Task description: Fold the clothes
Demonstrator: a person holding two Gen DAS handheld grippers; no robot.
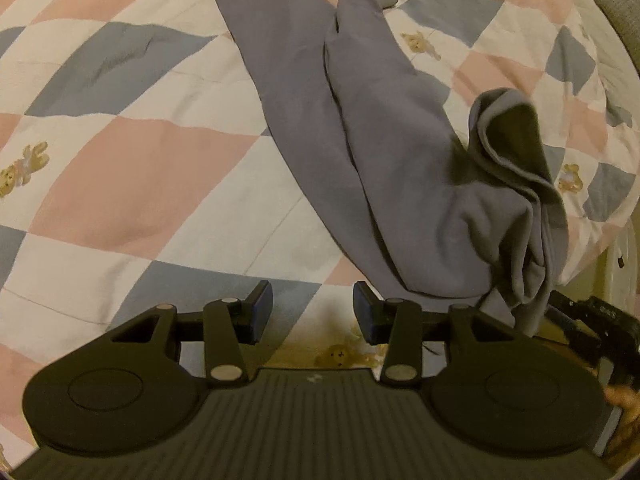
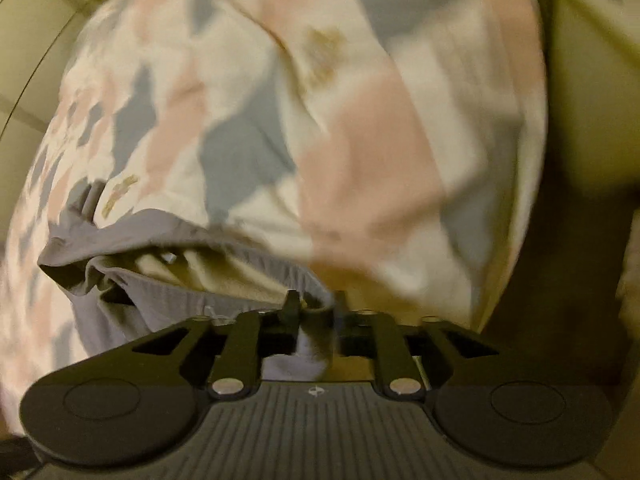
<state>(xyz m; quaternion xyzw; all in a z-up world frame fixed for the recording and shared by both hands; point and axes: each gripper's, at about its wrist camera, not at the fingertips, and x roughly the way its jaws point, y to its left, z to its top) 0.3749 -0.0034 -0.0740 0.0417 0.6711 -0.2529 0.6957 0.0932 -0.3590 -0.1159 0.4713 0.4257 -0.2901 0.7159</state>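
Quilted bed (image 1: 132, 184), checked cover; our grey trousers (image 1: 360, 140) lie centre frame. Left gripper (image 1: 313, 312) jaws parted, empty; right gripper (image 2: 316, 320) jaws clamping the waistband. Risk: fabric slipping loose if tugged quickly.

One grey garment (image 1: 360, 152), a pair of trousers, is counted in the left wrist view, with two legs running from 12 o'clock toward 5 o'clock; the same garment (image 2: 168, 248) is seen at 8 o'clock in the right wrist view. One checked quilt (image 1: 132, 184) is counted beneath it. Four teddy-bear prints are made out on the quilt in the left wrist view: at 9 o'clock (image 1: 24, 168), at 1 o'clock (image 1: 420, 44), at 3 o'clock (image 1: 570, 178) and at 6 o'clock (image 1: 338, 354). Two blurred bear prints are counted in the right wrist view. Two grippers are counted, one left gripper (image 1: 313, 312) and one right gripper (image 2: 316, 308), each with two fingers.
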